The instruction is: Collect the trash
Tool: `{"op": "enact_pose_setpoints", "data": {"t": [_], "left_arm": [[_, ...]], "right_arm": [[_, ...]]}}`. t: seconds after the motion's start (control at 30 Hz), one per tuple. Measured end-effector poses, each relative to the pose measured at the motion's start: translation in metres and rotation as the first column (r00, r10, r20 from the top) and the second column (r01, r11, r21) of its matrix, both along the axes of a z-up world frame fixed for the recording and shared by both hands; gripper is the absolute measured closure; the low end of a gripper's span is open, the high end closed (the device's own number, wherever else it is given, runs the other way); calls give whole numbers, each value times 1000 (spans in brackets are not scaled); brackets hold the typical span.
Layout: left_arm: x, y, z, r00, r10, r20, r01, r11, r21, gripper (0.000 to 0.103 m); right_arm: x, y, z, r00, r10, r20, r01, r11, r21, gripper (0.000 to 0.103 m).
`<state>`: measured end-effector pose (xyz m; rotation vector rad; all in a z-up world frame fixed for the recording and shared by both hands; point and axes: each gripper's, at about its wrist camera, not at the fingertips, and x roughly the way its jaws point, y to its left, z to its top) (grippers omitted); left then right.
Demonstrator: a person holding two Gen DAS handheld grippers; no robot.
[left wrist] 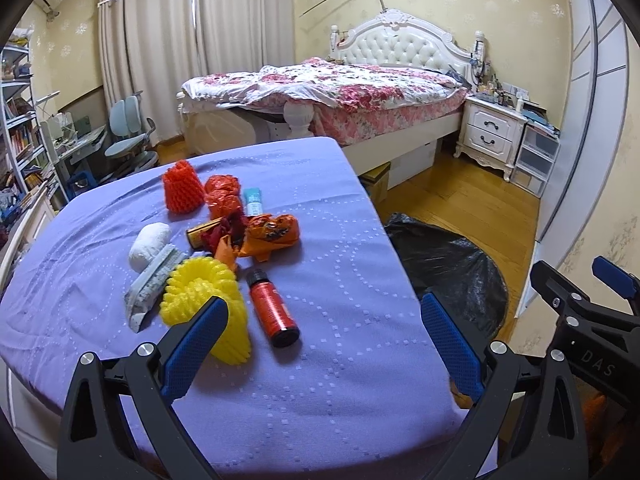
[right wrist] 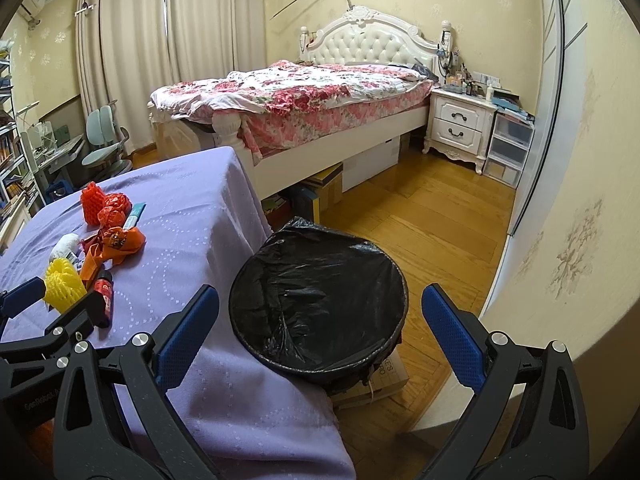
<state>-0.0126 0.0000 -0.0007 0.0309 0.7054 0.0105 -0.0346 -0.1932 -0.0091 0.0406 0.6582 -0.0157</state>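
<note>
Jaws of the left gripper (left wrist: 324,320) stand wide apart, nothing between them, over the purple tablecloth (left wrist: 312,380). Left wrist view: trash sits clustered on the left-centre of the table. A yellow foam fruit net (left wrist: 208,304) lies just by the left blue pad, partly hidden behind it; a red bottle with black cap (left wrist: 272,308) lies on its side just right of the net. Beyond those, a white wad (left wrist: 149,245) touching a pale blue-grey wrapper (left wrist: 150,290), crumpled orange plastic bag (left wrist: 272,234), a dark box end (left wrist: 200,236), a teal-white tube (left wrist: 253,200), red crumpled wrappers (left wrist: 222,194), and a red foam net (left wrist: 182,188) standing upright farthest back. Black-lined trash bin (left wrist: 452,264) shows past the table's right edge, on the wooden floor. Right gripper (left wrist: 592,304) pokes in at far right. Bed (left wrist: 340,92) and nightstand (left wrist: 490,132) behind. Right wrist view: right gripper (right wrist: 320,320) also spread wide, empty, hovering above the trash bin (right wrist: 320,304), whose black liner is stretched over the rim; bin sits tight against the table's hanging cloth (right wrist: 224,360). Cardboard box (right wrist: 384,376) underneath the bin. Same trash pile at left on the table: yellow net (right wrist: 64,284), red bottle (right wrist: 105,292), orange bag (right wrist: 120,242), red net (right wrist: 91,202). Left gripper (right wrist: 52,304) visible at the left edge near the yellow net, one blue pad just beside it.
</note>
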Motion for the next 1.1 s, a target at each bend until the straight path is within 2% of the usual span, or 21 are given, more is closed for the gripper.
{"op": "enact_pose_setpoints", "data": {"t": [0.37, 0.5, 0.6, 0.87, 0.9, 1.03, 1.1], "left_arm": [[-11, 49, -9, 993, 115, -8, -114, 993, 14, 6], [-11, 68, -16, 987, 155, -32, -156, 988, -6, 6], [-7, 75, -19, 984, 170, -47, -170, 985, -15, 7], [5, 75, -28, 985, 164, -58, -165, 986, 0, 7], [6, 76, -30, 985, 163, -60, -163, 987, 3, 8], [10, 78, -36, 986, 146, -82, -147, 989, -5, 30], [10, 79, -38, 988, 126, -94, -129, 991, -26, 36]], "right_arm": [[5, 24, -7, 998, 56, -37, -56, 998, -10, 4], [7, 35, -8, 995, 90, -44, -91, 996, -8, 8], [11, 45, -10, 990, 126, -59, -127, 992, -3, 18], [19, 64, -17, 983, 167, -83, -168, 986, -10, 18], [20, 66, -18, 982, 171, -85, -173, 985, -10, 18], [22, 72, -22, 979, 182, -95, -185, 983, -17, 18], [22, 74, -24, 977, 187, -100, -190, 982, -19, 18]]}}
